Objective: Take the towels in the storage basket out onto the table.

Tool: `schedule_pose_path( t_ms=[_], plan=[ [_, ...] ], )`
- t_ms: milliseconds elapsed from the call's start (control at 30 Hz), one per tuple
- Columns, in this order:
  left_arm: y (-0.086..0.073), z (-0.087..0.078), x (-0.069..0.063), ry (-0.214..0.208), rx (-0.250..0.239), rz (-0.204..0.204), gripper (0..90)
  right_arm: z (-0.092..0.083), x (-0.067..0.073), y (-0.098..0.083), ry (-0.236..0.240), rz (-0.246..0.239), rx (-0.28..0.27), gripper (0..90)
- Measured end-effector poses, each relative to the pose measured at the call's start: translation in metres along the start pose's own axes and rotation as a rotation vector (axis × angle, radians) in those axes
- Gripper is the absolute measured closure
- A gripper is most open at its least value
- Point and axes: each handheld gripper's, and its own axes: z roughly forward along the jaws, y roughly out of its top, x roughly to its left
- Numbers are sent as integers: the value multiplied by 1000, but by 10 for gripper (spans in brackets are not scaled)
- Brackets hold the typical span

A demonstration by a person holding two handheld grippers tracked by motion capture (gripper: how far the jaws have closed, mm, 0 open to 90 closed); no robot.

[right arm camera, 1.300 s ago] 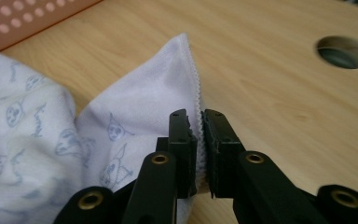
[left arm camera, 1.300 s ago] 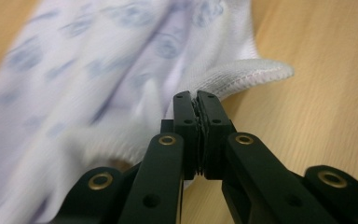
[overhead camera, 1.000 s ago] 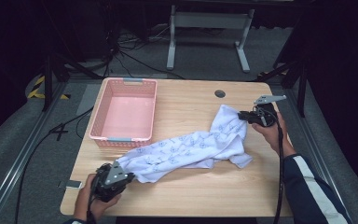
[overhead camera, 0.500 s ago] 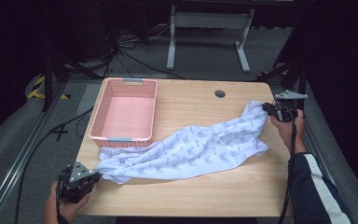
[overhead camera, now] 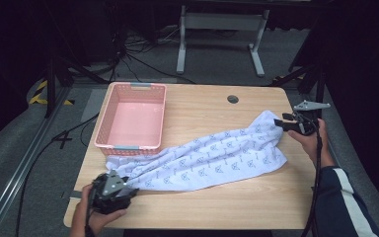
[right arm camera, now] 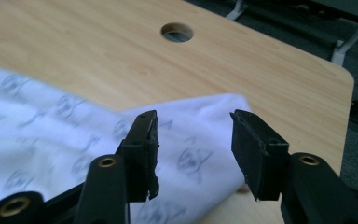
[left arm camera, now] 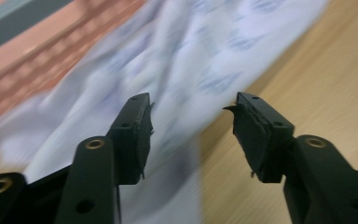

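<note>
Both grippers' fingers [left arm camera: 135, 135] just spread, releasing cloth [overhead camera: 212, 158]; now stretched flat across desk [overhead camera: 202, 212] beside basket [overhead camera: 131, 148], ready for folding.

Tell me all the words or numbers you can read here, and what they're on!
There are none to read. The white cloth carries a repeating blue print, but it is too small and blurred to tell whether it holds letters. The pink basket and the wooden table show no writing.
</note>
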Motion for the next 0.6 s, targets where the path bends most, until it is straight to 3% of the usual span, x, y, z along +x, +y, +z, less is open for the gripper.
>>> schedule_pose_path(
  t_ms=[100,133,200,267,333,400,467,500,567,600],
  plan=[
    [12,14,-13,-35,25,56,435,-11,9,-13,99,34,25,526],
    [14,20,-15,-39,39,72,435,-12,13,-18,115,15,59,523],
    [14,31,-12,-50,76,71,461,-13,21,-32,118,-14,122,534],
    [11,36,-7,-69,84,43,497,-11,23,-43,151,-12,167,525],
    [8,40,-3,-74,101,17,533,-8,22,-50,145,-13,201,510],
    [7,45,0,-105,111,12,577,-4,19,-55,162,18,214,502],
    [7,51,0,-128,131,24,617,3,17,-60,119,14,252,494],
    [7,53,-1,-133,138,25,633,7,15,-63,121,25,262,503],
    [9,55,-3,-148,139,60,674,10,13,-68,140,49,253,546],
    [10,55,-4,-162,140,62,718,9,12,-69,146,65,240,634]
  ],
)
